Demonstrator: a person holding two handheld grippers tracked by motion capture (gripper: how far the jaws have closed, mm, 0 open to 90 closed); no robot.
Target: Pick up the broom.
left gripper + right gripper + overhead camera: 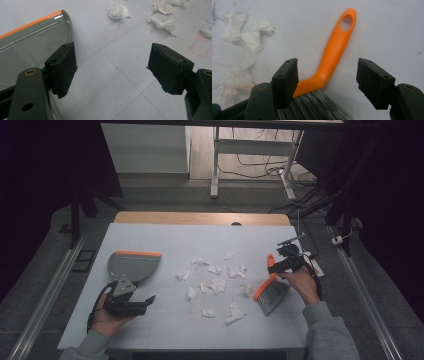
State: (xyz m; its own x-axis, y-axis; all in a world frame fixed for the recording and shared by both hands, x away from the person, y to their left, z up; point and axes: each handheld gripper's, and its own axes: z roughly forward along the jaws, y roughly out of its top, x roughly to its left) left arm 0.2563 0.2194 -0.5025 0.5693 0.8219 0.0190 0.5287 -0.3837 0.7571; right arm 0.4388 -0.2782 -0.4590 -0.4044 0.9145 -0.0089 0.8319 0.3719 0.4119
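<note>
At the right side of the surface (pixel 165 235), the brush (pixel 332 57) lay flat beneath the right gripper (pixel 327 82) — its orange handle ran straight ahead between the wide-open, empty jaws, bristles nearest the camera. The left gripper (pixel 112 72), also open and empty, sat beside the dustpan (pixel 32 45) — well apart from the brush.

Your high view is dim, with dark corners and a purple cast at both sides; only the white table (pixel 165 240) catches light from above. Your gripper views are brighter but soft, with glare along the dustpan (pixel 30 42) and blurred jaws at the bottom.
</note>
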